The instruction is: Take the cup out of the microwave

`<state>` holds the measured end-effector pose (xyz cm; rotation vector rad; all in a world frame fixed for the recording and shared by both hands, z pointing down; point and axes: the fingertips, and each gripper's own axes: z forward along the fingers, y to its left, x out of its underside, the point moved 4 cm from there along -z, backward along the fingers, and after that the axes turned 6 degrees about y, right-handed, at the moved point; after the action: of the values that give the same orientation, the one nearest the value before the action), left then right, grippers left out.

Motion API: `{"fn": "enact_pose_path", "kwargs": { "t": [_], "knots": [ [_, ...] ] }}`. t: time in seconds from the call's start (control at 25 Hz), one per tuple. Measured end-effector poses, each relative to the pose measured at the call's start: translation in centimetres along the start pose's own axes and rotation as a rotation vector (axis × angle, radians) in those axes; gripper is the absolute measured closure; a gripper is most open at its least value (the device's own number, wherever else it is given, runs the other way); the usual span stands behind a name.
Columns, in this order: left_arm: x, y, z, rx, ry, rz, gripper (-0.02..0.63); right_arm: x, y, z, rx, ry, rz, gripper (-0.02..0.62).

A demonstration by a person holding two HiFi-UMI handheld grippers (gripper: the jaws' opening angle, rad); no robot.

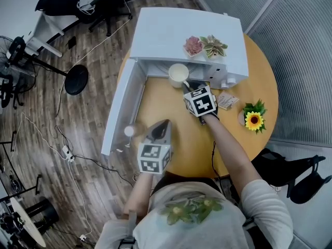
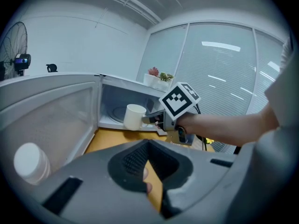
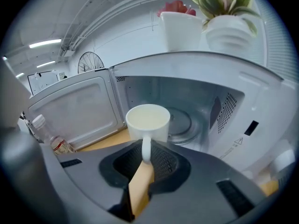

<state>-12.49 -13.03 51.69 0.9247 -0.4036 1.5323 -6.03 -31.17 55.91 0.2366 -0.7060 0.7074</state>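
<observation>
The person is standing over a round wooden worktop (image 1: 189,139), working at a white microwave (image 1: 171,32) whose door (image 1: 120,105) is swinging wide open to the left. The right claw (image 1: 188,85) is reaching into the mouth of the oven and clenching the handle (image 3: 146,149) of a white cup (image 3: 148,120), with the handle pinched between the two jaws. The cup is sitting upright at the very front of the cavity, just ahead of the glass turntable (image 3: 180,121). From where I am looking I cannot tell whether its base is resting on the oven floor or hanging just clear of it. The left claw (image 1: 164,124) is hovering over the bare worktop in front of the open door, well apart from the cup, its jaws drawn together with nothing between them. A plastic bottle (image 3: 52,141) with a white cap is standing near the foot of the open door. On top of the microwave a pink potted plant (image 1: 193,45) and a green one (image 1: 213,47) are sitting side by side. A sunflower (image 1: 254,120) is lying near the right edge of the worktop.
</observation>
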Motion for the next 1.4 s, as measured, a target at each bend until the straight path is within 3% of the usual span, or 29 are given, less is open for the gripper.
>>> {"fn": "enact_pose_path", "kwargs": {
  "t": [1.4],
  "knots": [
    [2.3, -2.9, -6.8, -0.021, -0.076, -0.004, 0.604, 6.5, 7.1, -15.7, -0.001, -0.143, -0.007, 0.534]
  ]
}}
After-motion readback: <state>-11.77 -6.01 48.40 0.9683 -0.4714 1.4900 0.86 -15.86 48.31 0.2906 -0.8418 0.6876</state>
